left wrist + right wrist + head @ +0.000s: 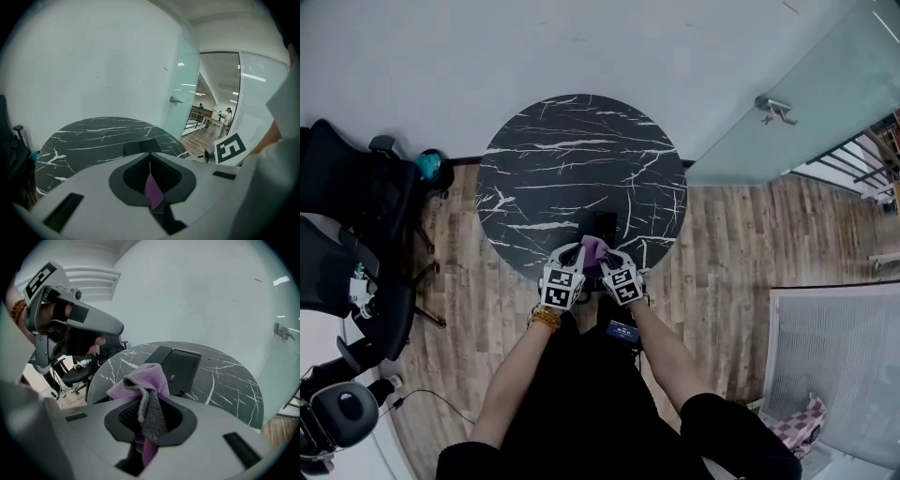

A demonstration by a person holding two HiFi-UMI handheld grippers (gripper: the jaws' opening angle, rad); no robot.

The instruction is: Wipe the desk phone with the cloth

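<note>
The wood-plank floor (722, 253) fills the lower half of the head view, and a plain white wall (581, 47) runs across the top. A round black bench with white marble veining (544, 178) sits in the upper centre, against the wall. A frosted glass door (806, 103) with a metal lever handle (775, 108) slants across the upper right corner. Black office chairs (356, 216) crowd the left edge.

The person's two bare forearms reach up from the bottom centre to the bench's lower rim. A flat black desk phone (600, 225) lies on the bench just inside that rim, directly above the two tools in the frame.

The left hand-held gripper (578, 250) and the right hand-held gripper (608, 252) sit side by side at the bench edge, their marker cubes nearly touching. A purple and grey fleecy cloth (593, 247) is bunched between them, just below the phone.

In the left gripper view the jaws are pressed together on a thin purple fold of the cloth (153, 190), with the phone (140, 146) lying beyond on the bench. In the right gripper view the jaws are clamped on a thicker wad of the cloth (145, 399), which mounds up over them, purple above and grey in front, with the phone (176, 364) lying flat right behind it.
</note>
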